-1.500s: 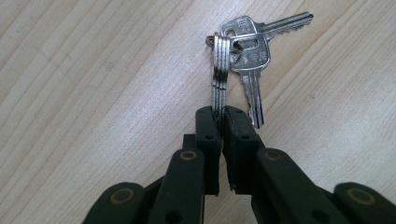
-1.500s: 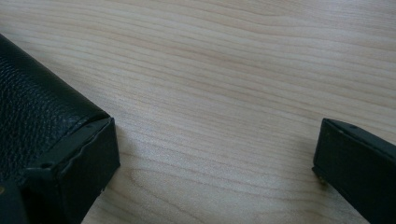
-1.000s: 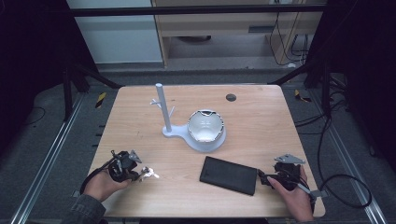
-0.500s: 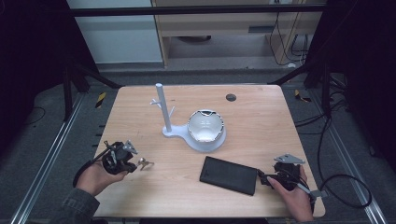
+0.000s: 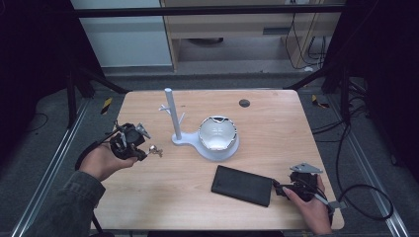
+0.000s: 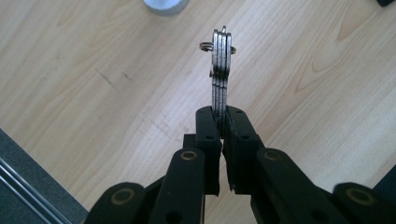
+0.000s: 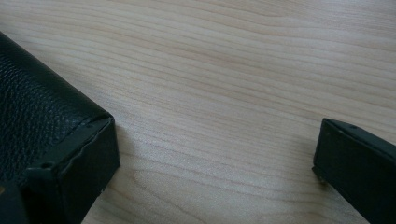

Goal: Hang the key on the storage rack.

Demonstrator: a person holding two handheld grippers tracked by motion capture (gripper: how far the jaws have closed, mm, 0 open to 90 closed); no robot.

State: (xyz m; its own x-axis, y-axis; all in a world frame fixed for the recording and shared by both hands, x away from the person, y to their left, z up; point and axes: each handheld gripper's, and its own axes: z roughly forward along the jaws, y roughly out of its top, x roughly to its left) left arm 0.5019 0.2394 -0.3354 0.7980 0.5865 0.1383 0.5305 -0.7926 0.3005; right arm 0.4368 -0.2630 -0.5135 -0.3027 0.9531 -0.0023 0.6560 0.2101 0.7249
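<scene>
My left gripper [image 5: 145, 150] hangs above the left part of the wooden table [image 5: 276, 128], shut on a small bunch of flat metal keys [image 5: 154, 149]. In the left gripper view the keys [image 6: 220, 70] stick out edge-on past the closed jaws, with a wire ring at their far end, and my left gripper [image 6: 222, 123] pinches their near end. My right gripper [image 5: 279, 189] rests at the table's near right, open, with nothing between its jaws. One of its fingers [image 7: 70, 172] lies against the end of a black leather case [image 7: 32, 107], which lies flat on the table [image 5: 242, 185].
A white stand [image 5: 171, 113] with an upright post and short pegs rises mid-table. Its base holds a white bowl [image 5: 217, 134]. A small dark disc [image 5: 244, 103] sits at the far side. Dark floor and metal rails surround the table.
My left hand has lifted the keys up off the table and away from the near edge. The right hand and the black case have stayed put.
</scene>
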